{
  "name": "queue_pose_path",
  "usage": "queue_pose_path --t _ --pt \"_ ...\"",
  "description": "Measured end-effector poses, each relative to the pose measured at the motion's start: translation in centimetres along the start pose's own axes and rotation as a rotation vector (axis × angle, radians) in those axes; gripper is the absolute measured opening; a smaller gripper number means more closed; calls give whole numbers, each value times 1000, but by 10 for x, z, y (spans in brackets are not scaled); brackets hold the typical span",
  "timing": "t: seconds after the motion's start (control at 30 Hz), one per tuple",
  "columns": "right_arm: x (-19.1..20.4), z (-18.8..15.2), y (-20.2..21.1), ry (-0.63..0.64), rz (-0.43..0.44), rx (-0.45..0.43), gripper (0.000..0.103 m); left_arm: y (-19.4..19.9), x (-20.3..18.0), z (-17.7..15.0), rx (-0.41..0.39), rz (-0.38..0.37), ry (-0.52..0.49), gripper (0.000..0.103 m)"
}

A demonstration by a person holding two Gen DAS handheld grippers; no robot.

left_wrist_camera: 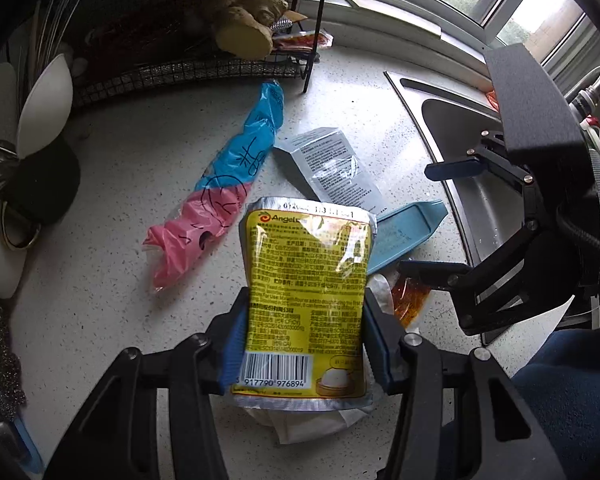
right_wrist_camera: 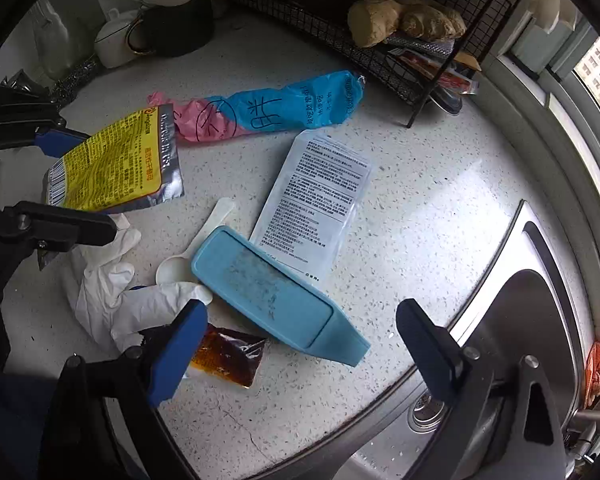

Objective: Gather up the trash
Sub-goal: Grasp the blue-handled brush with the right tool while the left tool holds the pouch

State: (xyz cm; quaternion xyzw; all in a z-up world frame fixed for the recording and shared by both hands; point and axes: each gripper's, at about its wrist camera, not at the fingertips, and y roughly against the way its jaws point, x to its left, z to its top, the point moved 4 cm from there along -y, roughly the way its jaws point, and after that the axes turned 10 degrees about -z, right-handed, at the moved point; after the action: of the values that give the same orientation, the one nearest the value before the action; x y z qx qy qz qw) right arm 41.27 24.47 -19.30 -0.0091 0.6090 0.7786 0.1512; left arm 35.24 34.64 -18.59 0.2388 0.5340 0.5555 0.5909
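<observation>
From the left wrist camera, the left gripper [left_wrist_camera: 306, 340] has its blue-padded fingers [left_wrist_camera: 234, 344] closed on the two long edges of a yellow yeast packet [left_wrist_camera: 306, 280], barcode end nearest the camera, silver sealed end pointing away. The packet is lifted off the speckled counter [left_wrist_camera: 120, 200], and a white glove [left_wrist_camera: 300, 424] lies on the counter beneath it. Beyond it lie a pink-and-blue plastic bag [left_wrist_camera: 224, 184], a grey printed pouch [left_wrist_camera: 336, 168] and a light blue tray [left_wrist_camera: 404, 236], the tray partly overlapping the pouch's near end. A brown sauce sachet [left_wrist_camera: 410, 296] shows just right of the packet. The right gripper [left_wrist_camera: 436, 216] hangs at the right, over the edge of the steel sink [left_wrist_camera: 452, 120], fingers spread wide with nothing between them. A wire basket [left_wrist_camera: 180, 68] at the back holds a piece of ginger [left_wrist_camera: 248, 28].

From the right wrist camera, the right gripper [right_wrist_camera: 300, 344] is wide open and empty above the counter [right_wrist_camera: 420, 200], its left finger [right_wrist_camera: 176, 356] over the sauce sachet [right_wrist_camera: 228, 360] and the fingertip of the glove [right_wrist_camera: 112, 292]. The tray [right_wrist_camera: 272, 292] lies between the fingers' tips, overlapping the pouch [right_wrist_camera: 316, 200] and a white plastic scoop [right_wrist_camera: 180, 264]. The plastic bag [right_wrist_camera: 268, 112] stretches across behind. At the far left the left gripper [right_wrist_camera: 48, 176] grips the yeast packet [right_wrist_camera: 112, 168]. The sink [right_wrist_camera: 520, 320] curves along the right, and the ginger [right_wrist_camera: 404, 20] sits in the basket [right_wrist_camera: 340, 12].
</observation>
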Motion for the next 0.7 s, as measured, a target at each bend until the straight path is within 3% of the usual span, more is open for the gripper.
queue_pose_path --t 0.23,0.43,0.53,0.67,0.7 --pt "22 12 -23 142 44 32 86 -7 8 -5 4 32 61 49" --pt "29 19 -39 156 66 60 79 -10 11 -5 13 44 74 49" --pt "31 18 -40 133 81 57 64 -11 10 -2 15 49 68 49" --pt "23 8 -37 100 70 33 55 -11 7 0 23 60 52 49" --pt "23 6 -35 90 70 27 48 -11 6 0 24 66 47 49"
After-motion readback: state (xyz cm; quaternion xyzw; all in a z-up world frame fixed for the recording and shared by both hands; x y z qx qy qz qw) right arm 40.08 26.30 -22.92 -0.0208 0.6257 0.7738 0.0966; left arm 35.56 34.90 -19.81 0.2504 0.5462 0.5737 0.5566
